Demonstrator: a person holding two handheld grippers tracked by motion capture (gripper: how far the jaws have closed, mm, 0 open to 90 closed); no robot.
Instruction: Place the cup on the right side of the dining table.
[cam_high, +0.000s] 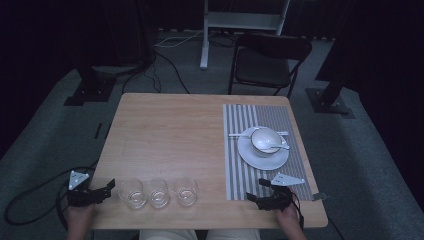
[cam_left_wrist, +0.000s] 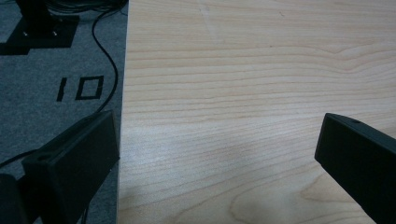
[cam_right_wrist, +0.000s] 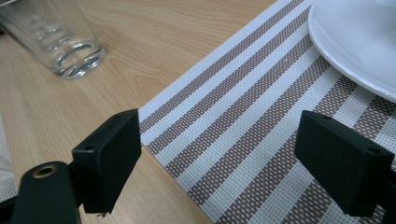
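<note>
Left gripper (cam_high: 109, 189): black body, grey three-cornered plate on top with small dark screw dots, thick black cable looping off behind it onto the floor. Jaws seen close in the left gripper view (cam_left_wrist: 219, 154): flat, matte black, blocky slabs with squared ends.

Right gripper (cam_high: 262, 190): same black build, grey three-cornered plate with dots, thin dark cable trailing near the wrist. In the right gripper view (cam_right_wrist: 219, 154), jaws are rectangular black pads with small round holes at the corners; a brass-coloured ringed hole sits on the lower-left housing.

Person: light beige trousers (cam_high: 200, 234).
</note>
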